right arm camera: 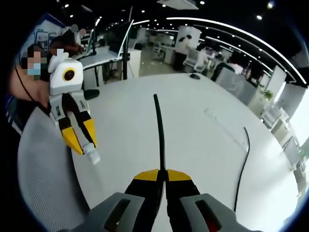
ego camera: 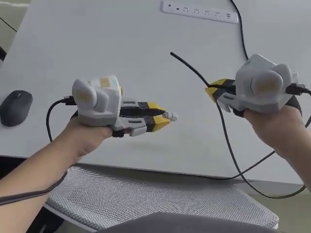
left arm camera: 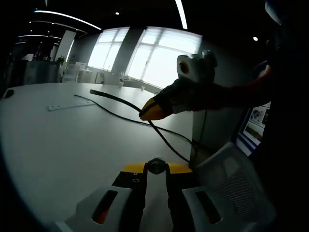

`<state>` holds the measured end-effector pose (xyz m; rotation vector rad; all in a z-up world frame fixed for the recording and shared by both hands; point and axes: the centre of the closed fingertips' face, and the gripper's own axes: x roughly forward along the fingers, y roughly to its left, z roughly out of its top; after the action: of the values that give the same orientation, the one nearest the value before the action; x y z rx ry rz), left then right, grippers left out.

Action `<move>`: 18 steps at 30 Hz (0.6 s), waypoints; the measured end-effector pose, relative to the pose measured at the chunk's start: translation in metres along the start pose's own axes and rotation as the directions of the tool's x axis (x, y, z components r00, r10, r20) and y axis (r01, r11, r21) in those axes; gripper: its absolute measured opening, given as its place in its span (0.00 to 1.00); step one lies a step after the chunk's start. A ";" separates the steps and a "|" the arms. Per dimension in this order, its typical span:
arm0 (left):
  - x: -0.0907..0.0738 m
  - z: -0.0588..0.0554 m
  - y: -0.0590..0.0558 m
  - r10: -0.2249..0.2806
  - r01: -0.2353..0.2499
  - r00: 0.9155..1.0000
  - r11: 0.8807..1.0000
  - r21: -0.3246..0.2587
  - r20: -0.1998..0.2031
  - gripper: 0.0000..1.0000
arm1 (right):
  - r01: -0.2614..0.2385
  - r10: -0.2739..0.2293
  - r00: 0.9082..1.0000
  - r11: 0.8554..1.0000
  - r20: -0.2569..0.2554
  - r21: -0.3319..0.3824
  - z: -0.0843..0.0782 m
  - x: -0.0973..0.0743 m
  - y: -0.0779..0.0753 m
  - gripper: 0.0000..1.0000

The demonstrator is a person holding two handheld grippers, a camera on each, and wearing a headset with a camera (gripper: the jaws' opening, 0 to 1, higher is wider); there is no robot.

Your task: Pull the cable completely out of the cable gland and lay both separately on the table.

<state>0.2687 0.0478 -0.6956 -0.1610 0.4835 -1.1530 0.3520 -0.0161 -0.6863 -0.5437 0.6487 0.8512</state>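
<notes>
The left gripper's [left arm camera: 155, 174] jaws are nearly closed on the cable gland [left arm camera: 157, 165], a small pale grey round fitting pinched at the yellow tips. In the head view it juts from the tip of that gripper [ego camera: 164, 118], above the near part of the tabletop [ego camera: 121, 48].

The right gripper's [right arm camera: 162, 175] jaws are pressed together on the cable [right arm camera: 159, 130], thin, black and stiff. Its free end stands out past the tips, clear of the gland. In the head view the cable runs up and left from those jaws. Behind them it drops over the tabletop's near edge. Gland and cable are well apart, both in the air, with open tabletop between the grippers.

A dark computer mouse [ego camera: 15, 108] lies at the left edge, and a white power strip [ego camera: 200, 11] lies at the far side with another black lead running past it. A grey mesh chair [ego camera: 146, 194] sits under the near edge.

The tabletop is plain white. Around it is an open office with large bright windows, desks and strip ceiling lights.
</notes>
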 end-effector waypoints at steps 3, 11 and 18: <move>-0.003 -0.006 0.003 0.005 -0.005 1.000 1.000 -0.007 -0.005 0.16 | -0.027 0.027 1.000 0.999 -0.004 -0.033 0.007 0.013 0.007 0.00; -0.009 -0.022 0.011 0.019 -0.019 1.000 1.000 -0.023 -0.022 0.16 | -0.094 0.094 0.996 0.989 -0.006 -0.112 0.026 0.049 0.025 0.00; -0.014 -0.038 0.022 0.035 -0.037 0.999 0.998 -0.045 -0.039 0.16 | -0.147 0.145 0.989 0.972 -0.024 -0.181 0.031 0.072 0.040 0.00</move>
<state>0.2655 0.0744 -0.7331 -0.1694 0.5453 -1.1120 0.3643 0.0630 -0.7230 -0.6721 0.6290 1.0543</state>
